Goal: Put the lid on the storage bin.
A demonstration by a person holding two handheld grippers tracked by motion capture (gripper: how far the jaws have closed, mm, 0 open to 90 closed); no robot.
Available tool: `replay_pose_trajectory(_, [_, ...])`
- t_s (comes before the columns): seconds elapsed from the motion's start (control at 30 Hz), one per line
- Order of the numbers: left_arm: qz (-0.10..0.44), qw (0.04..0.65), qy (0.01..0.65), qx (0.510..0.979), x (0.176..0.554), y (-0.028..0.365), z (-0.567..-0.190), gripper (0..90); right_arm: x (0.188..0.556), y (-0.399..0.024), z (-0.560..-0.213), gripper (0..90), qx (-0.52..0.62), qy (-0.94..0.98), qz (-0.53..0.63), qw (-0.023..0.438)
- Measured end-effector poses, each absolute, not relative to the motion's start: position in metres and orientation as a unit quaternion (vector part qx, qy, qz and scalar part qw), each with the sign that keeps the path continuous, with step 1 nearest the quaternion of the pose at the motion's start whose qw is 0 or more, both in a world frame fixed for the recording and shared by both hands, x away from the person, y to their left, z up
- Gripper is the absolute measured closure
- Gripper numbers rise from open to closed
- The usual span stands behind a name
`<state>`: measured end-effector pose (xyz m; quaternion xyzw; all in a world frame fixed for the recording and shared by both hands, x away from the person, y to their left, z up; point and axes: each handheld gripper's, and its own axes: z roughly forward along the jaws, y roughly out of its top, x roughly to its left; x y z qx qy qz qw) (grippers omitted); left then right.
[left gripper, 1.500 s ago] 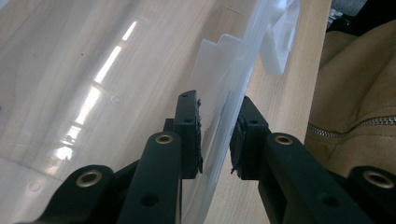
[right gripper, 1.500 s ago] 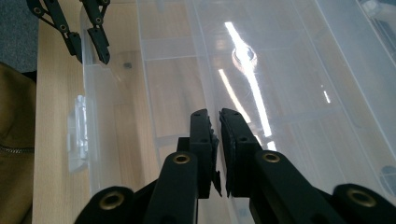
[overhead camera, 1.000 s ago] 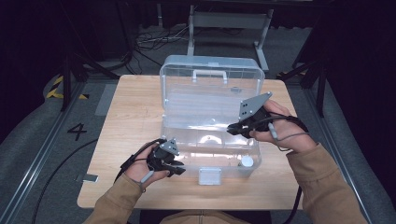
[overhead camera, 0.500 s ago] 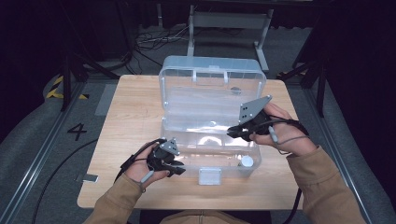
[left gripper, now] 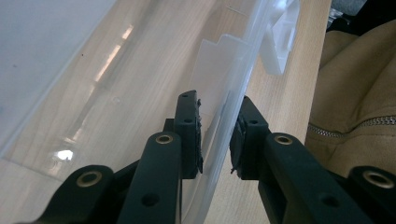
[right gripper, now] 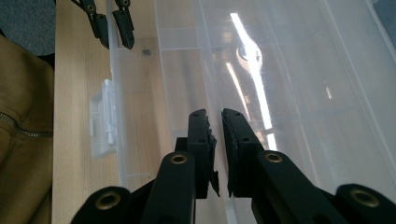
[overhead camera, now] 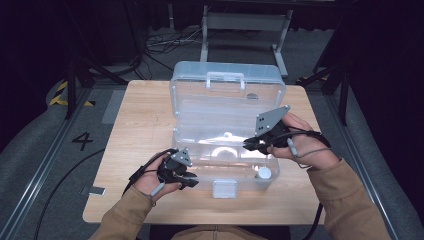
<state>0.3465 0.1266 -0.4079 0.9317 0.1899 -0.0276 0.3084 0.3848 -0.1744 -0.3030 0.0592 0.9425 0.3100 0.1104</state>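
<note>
A clear plastic storage box point(overhead camera: 225, 107) stands open on the wooden table point(overhead camera: 140, 125), its lid upright at the back. My left gripper point(overhead camera: 192, 181) is at the front left corner, and its jaws point(left gripper: 218, 100) straddle the box's front wall point(left gripper: 224, 70) and are shut on it. My right gripper point(overhead camera: 248, 145) hovers over the inside of the box on the right. Its jaws point(right gripper: 215, 114) are almost together with nothing between them. The left gripper point(right gripper: 112, 30) also shows far off in the right gripper view, clamped over the same wall.
A small white round object point(overhead camera: 263, 173) sits in the box's front right corner. A white latch point(overhead camera: 224, 188) hangs on the front wall. Bare tabletop lies left of the box. A person's tan sleeves point(overhead camera: 345, 200) come in from the bottom.
</note>
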Motion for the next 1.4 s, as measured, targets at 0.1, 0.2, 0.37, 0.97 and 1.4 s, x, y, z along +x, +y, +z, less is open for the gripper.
replay_pose_trajectory(0.1, [-0.028,0.308,0.190,0.932,0.3465,0.1266,-0.4079,75.5,0.3836,-0.1740,-0.3037,82.1,0.057,0.943,0.308,0.110])
replay_pose_trajectory(0.2, [-0.027,0.308,0.189,0.932,0.3466,0.1266,-0.4078,75.6,0.3822,-0.1736,-0.3042,81.7,0.055,0.945,0.305,0.109])
replay_pose_trajectory(0.37, [-0.026,0.308,0.191,0.932,0.3459,0.1264,-0.4078,75.5,0.3810,-0.1734,-0.3052,81.3,0.054,0.945,0.305,0.106])
replay_pose_trajectory(0.97, [0.004,0.289,0.178,0.941,0.3424,0.1223,-0.4074,76.1,0.3780,-0.1738,-0.3079,80.9,0.048,0.946,0.304,0.103])
replay_pose_trajectory(1.4, [0.004,0.289,0.178,0.941,0.3423,0.1223,-0.4074,76.1,0.3750,-0.1721,-0.3110,80.6,0.045,0.948,0.301,0.093])
